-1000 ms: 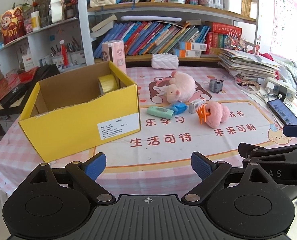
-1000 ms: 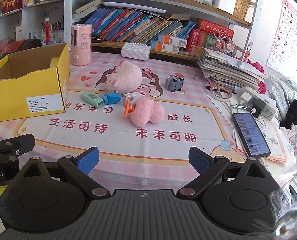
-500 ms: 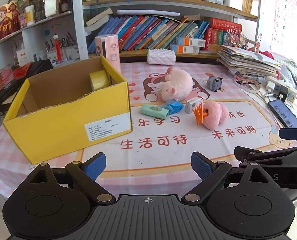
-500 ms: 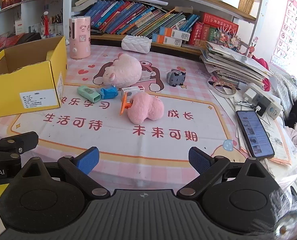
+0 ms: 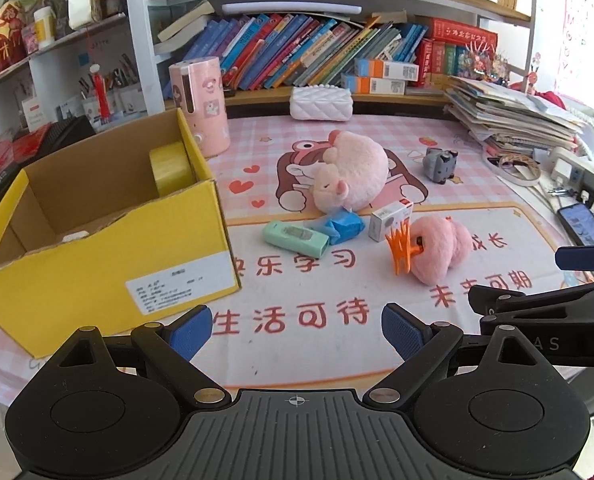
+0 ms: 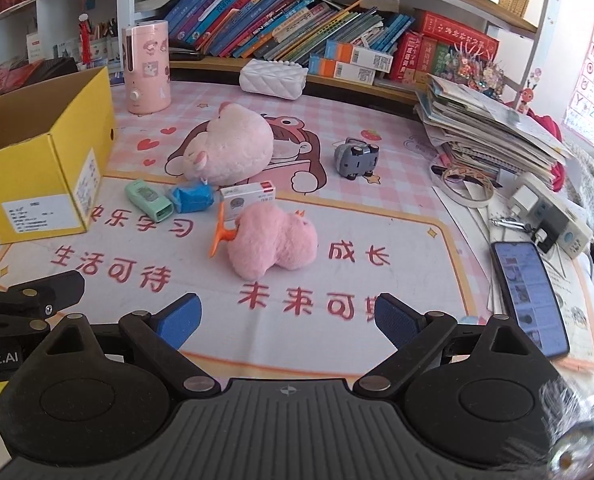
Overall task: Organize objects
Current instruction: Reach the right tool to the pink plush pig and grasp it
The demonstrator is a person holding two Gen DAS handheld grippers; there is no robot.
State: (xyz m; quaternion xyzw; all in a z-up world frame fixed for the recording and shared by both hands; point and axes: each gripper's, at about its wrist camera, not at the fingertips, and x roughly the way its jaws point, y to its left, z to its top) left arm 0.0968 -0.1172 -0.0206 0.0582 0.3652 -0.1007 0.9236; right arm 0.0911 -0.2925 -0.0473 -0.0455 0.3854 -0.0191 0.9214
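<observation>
Right gripper [image 6: 285, 316] fingers apart, empty; orange clip [image 6: 221, 236] seemingly touching pink plush [image 6: 273, 244].

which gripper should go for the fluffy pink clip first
Probably the right gripper: open, empty, with the pink clip almost straight ahead of it. From the left gripper, also open, the clip sits off to the right, while the yellow box is nearer.

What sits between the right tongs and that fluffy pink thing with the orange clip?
Nothing visible. The right tongs are open, with only bare printed mat ahead up to the fluffy pink toy. The orange clip sticks out on its left side, toward the yellow box.
</observation>
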